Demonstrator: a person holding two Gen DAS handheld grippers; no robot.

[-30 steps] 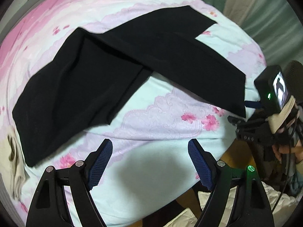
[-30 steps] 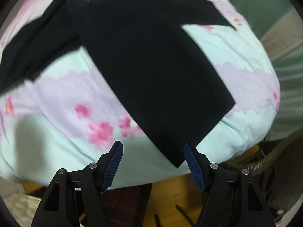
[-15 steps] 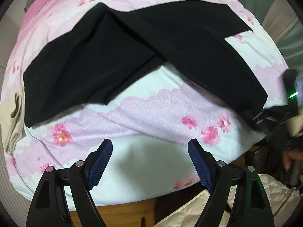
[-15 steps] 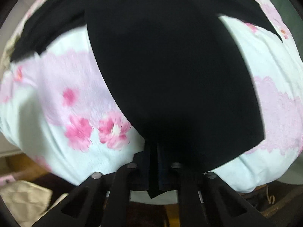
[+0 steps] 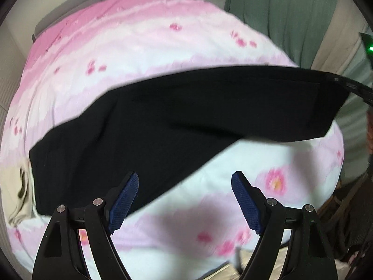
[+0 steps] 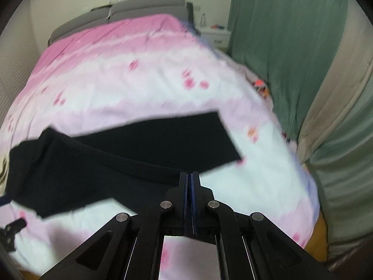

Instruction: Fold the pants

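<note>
On the bed, across a pink, lilac and pale-blue flowered quilt cover: 1 pair of black soft-fabric pants, waist end low at the left beside a beige garment, 2 legs running off to the right.

Right gripper: blue pads pressed together, jaws just closed within the last second, with the hem end of 1 black leg pinched between them. In the left wrist view that leg hangs off the quilt as a taut dark band running to the right edge of frame. The other leg lies flat on the quilt beyond it.

Left gripper: blue ribbed pads standing wide apart, nothing between them; it hovers over the near edge of the pants without touching.

Step in hand, by judgement: first fold, bringing the held leg over onto the flat one so that the 2 legs stack.

Next move calls for: carrying the hem across and laying it edge to edge on the far leg's hem before release. The left gripper will likely need to pin or smooth the waist end so the fabric does not drag. Risk: the slack middle bunching under the fold.
</note>
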